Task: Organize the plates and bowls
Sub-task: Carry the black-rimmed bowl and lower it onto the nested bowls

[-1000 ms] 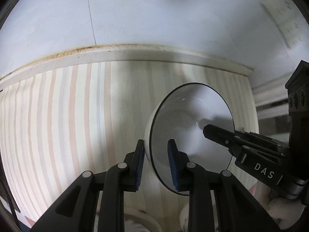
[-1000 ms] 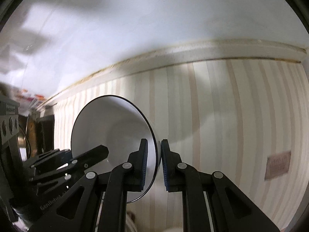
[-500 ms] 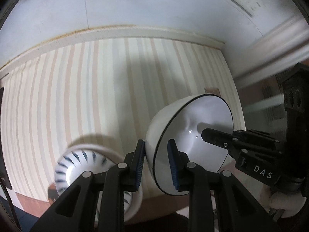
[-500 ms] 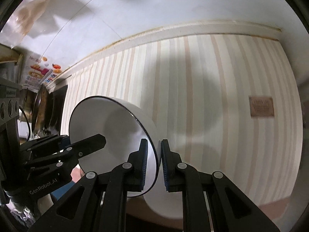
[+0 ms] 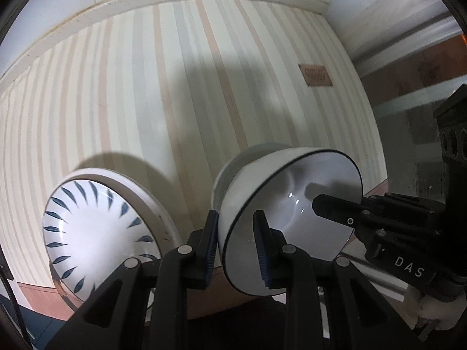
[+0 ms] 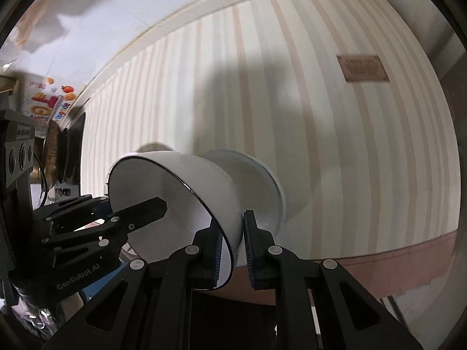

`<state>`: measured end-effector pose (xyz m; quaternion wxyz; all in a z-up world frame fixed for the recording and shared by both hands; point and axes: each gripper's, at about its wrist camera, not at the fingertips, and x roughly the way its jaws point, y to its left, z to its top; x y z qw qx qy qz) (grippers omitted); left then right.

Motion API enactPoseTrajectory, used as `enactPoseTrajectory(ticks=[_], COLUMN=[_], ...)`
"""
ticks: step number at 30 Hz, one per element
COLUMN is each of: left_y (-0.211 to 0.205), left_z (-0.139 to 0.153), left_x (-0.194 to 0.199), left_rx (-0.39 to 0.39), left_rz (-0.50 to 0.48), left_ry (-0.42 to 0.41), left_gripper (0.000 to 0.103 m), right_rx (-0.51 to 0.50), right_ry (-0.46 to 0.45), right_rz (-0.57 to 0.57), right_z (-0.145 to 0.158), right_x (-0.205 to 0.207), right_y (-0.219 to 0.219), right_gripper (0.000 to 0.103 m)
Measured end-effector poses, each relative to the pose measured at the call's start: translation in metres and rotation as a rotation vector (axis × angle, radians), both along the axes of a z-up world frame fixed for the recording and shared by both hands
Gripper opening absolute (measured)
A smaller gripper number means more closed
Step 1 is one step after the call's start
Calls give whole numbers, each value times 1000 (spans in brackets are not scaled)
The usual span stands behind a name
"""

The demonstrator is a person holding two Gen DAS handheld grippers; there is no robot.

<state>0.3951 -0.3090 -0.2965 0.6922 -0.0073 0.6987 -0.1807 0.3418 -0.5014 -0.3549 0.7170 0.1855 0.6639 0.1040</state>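
A white bowl with a thin dark rim (image 5: pixel 292 218) (image 6: pixel 204 180) hangs tilted between both grippers. My left gripper (image 5: pixel 235 242) is shut on its rim on one side. My right gripper (image 6: pixel 232 242) is shut on the opposite rim. Each wrist view also shows the other gripper: the right one (image 5: pixel 318 204) and the left one (image 6: pixel 157 204) reach into the bowl. Right behind the held bowl sits a second pale bowl (image 5: pixel 233 169) (image 6: pixel 256 180) on the striped tablecloth (image 5: pixel 146 87). I cannot tell whether the two touch. A white bowl with blue leaf marks (image 5: pixel 99 227) stands left of them.
A small brown label (image 5: pixel 316 75) (image 6: pixel 362 68) lies on the cloth farther back. The table's brown front edge (image 6: pixel 394 262) runs close below the bowls. Colourful packaging (image 6: pixel 43 102) and a dark pan (image 6: pixel 55 151) stand off the left end.
Both grippers have carried the white bowl across the cloth towards the table's front edge. The leaf-patterned bowl and the second pale bowl have come into view.
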Motion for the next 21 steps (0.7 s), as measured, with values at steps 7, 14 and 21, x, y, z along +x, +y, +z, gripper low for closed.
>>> enactPoseTrajectory(ticks=[7, 14, 21], left_y=[-13, -15, -19], left_z=[-10, -16, -16], left_x=[-3, -2, -4], left_rx=[32, 48, 65], left_rz=[-22, -10, -7], left_ry=[11, 13, -3], left_gripper=[22, 22, 22], right_rx=[7, 20, 20], right_ry=[36, 35, 34], right_rz=[-38, -67, -73], right_z=[-19, -22, -24], right_x=[-7, -8, -6], right_y=[-17, -18, -18], right_gripper=[16, 16, 16])
